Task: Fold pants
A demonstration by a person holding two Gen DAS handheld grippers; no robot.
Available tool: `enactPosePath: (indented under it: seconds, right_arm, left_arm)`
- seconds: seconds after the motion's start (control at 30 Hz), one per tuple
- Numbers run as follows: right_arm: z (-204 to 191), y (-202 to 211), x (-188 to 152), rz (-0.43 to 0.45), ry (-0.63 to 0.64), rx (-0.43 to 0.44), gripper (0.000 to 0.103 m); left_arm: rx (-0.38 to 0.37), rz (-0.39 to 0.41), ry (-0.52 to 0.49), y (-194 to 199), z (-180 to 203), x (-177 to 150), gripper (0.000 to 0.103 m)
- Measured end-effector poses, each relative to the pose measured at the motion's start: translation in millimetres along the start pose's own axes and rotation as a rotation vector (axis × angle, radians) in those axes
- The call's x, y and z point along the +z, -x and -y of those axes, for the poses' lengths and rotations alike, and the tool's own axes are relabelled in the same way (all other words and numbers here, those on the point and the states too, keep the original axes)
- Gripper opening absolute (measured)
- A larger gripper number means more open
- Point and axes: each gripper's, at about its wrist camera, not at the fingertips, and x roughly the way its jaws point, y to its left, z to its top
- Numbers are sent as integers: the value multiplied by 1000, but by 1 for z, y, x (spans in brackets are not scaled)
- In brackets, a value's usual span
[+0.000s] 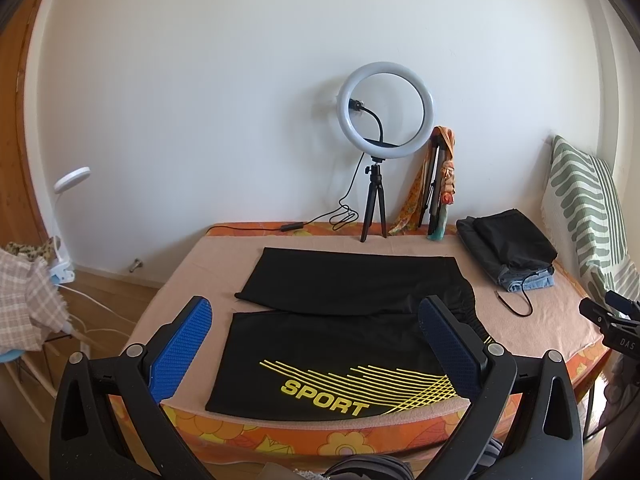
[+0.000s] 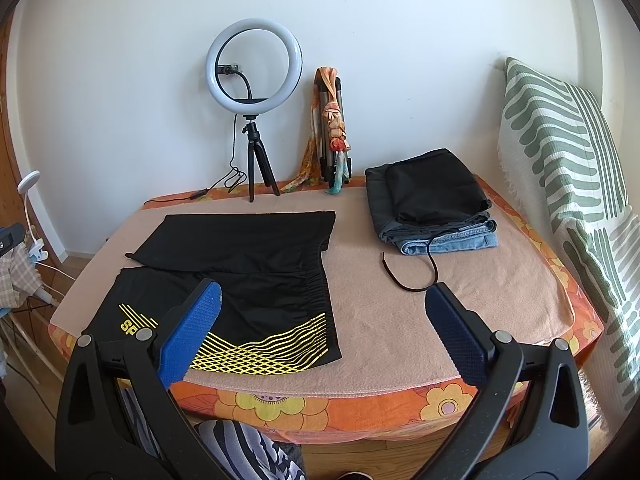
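Observation:
Black pants (image 1: 344, 320) with yellow stripes and the word SPORT lie flat on the pink cloth of the bed; both legs point left, the waistband is at the right. They also show in the right wrist view (image 2: 256, 264) at the left. My left gripper (image 1: 316, 312) is open and empty, held above the near leg. My right gripper (image 2: 324, 296) is open and empty, above the cloth just right of the waistband. The right gripper's body shows at the right edge of the left wrist view (image 1: 612, 320).
A stack of folded clothes (image 2: 432, 208) with a loose black cord (image 2: 412, 276) lies at the back right. A ring light on a tripod (image 2: 254, 92) and a folded tripod with scarves (image 2: 334, 128) stand by the wall. A striped pillow (image 2: 568, 168) leans at right.

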Motion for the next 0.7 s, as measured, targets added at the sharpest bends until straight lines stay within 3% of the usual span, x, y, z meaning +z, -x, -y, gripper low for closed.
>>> enactPosePath:
  seconds: [0.7]
  right_arm:
    - [-3,-7,-3,-12,4,2,103]
  left_arm:
    - [-1,-18,-11,-11,0,-4,103]
